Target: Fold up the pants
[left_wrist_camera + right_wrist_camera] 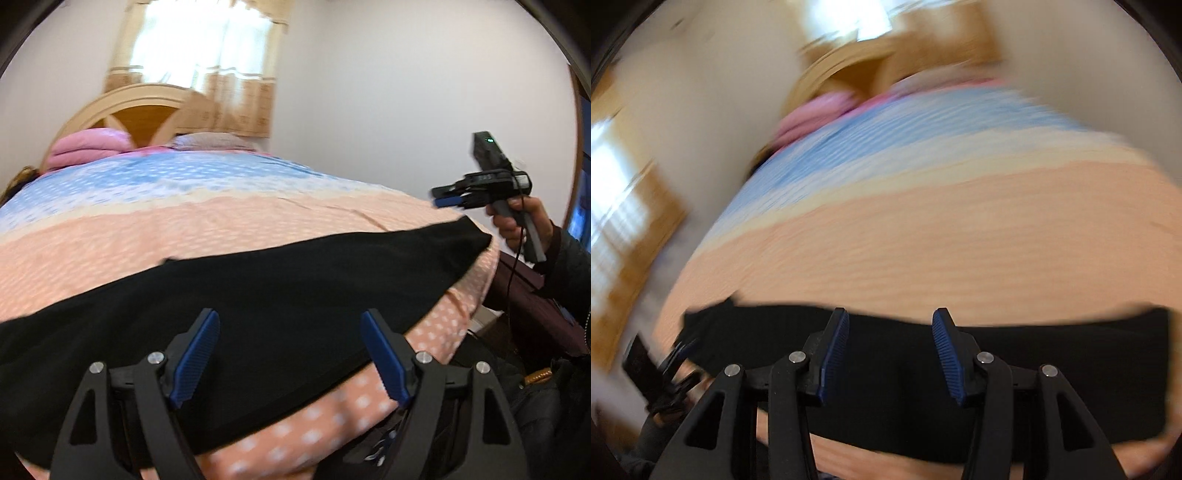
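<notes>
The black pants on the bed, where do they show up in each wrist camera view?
Left wrist view: the black fabric pants run as a long band from lower left up to the right, along the near edge of the bed.
Right wrist view: the pants stretch across the lower part, behind the open fingers.
Shared landmark: the pink folded quilt by the wooden headboard.

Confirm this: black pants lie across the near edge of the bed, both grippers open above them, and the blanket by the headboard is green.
Wrong on the colour. The blanket by the headboard is pink, as the left wrist view shows. The rest holds: black pants across the bed, left gripper and right gripper open.
</notes>
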Demonstrator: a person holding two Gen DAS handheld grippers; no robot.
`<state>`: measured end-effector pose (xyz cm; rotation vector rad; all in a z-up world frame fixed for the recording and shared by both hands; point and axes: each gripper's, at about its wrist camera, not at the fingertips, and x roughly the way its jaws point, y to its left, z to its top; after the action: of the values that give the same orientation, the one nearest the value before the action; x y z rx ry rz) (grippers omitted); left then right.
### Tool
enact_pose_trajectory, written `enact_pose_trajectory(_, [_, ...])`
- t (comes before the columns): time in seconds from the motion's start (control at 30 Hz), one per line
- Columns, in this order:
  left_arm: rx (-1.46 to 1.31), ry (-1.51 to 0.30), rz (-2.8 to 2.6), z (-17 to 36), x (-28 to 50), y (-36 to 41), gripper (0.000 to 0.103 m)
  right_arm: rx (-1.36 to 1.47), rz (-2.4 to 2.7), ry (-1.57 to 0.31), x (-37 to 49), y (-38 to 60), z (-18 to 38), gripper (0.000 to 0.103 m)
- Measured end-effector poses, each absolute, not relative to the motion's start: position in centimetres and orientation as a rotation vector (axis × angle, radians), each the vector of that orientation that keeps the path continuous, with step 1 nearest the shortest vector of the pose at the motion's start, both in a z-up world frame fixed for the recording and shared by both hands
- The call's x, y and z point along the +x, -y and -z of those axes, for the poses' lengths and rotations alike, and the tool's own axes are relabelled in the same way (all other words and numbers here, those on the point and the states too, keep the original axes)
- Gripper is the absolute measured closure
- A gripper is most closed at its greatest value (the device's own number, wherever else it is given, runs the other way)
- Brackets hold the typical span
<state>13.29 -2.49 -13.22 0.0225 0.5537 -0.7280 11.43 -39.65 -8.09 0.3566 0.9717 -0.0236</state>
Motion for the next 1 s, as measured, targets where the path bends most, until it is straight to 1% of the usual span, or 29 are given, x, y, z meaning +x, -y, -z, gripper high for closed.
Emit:
enact_pose_trajectory(0.1, [0.061, -0.569, 0.799, 13.4, 13.5, 5.1, 0.021, 0.455, 0.27, -0.914, 6.5, 48.7, 6.0, 0.054])
enact_pose_trajectory(0.17, [0.102, -0.575, 0.84, 13.5, 13.6, 7.2, 0.021, 0.535, 0.359, -0.916, 4.7, 52.9, 6.2, 0.054])
enact_pose_trajectory(0.27, [0.132, -0.591, 0.872, 13.9, 13.6, 9.2, 0.021, 0.657, 0.359, -0.932, 3.8, 56.3, 7.7, 0.054])
enact_pose_trajectory(0.43, [0.149, -0.645, 0.895, 15.0, 13.7, 10.9, 0.021, 0.762, 0.266, -0.96, 4.5, 58.0, 10.4, 0.055])
enact_pose_trajectory(0.47, [0.147, -0.657, 0.893, 15.2, 13.8, 10.9, 0.021, 0.782, 0.241, -0.961, 4.8, 58.1, 10.8, 0.063])
enact_pose_trajectory(0.5, [0.144, -0.673, 0.889, 15.6, 14.0, 10.8, 0.021, 0.786, 0.221, -0.967, 5.1, 57.6, 11.1, 0.084])
enact_pose_trajectory(0.53, [0.135, -0.674, 0.889, 15.8, 14.0, 10.6, 0.021, 0.782, 0.209, -0.972, 5.5, 57.3, 11.4, 0.094])
enact_pose_trajectory(0.6, [0.122, -0.673, 0.896, 15.8, 14.0, 10.5, 0.021, 0.744, 0.24, -0.932, 5.8, 56.9, 10.7, 0.099])
enact_pose_trajectory(0.67, [0.115, -0.677, 0.898, 15.7, 14.0, 10.5, 0.021, 0.697, 0.222, -0.846, 5.8, 56.1, 8.5, 0.1])
enact_pose_trajectory(0.73, [0.118, -0.676, 0.897, 15.8, 13.9, 10.5, 0.021, 0.661, 0.241, -0.802, 5.6, 55.6, 7.3, 0.1])
enact_pose_trajectory(0.83, [0.136, -0.666, 0.895, 16.0, 13.7, 10.7, 0.021, 0.545, 0.376, -0.822, 6.1, 55.7, 7.5, 0.1])
enact_pose_trajectory(0.93, [0.138, -0.658, 0.912, 15.9, 13.8, 10.6, 0.021, 0.574, 0.432, -0.874, 5.3, 57.2, 9.1, 0.099])
enact_pose_trajectory(0.97, [0.136, -0.66, 0.913, 15.9, 13.8, 10.5, 0.021, 0.594, 0.45, -0.871, 4.6, 57.5, 9.1, 0.097])
enact_pose_trajectory(1.0, [0.133, -0.661, 0.915, 15.8, 13.8, 10.5, 0.021, 0.608, 0.451, -0.853, 3.7, 57.5, 8.9, 0.09])
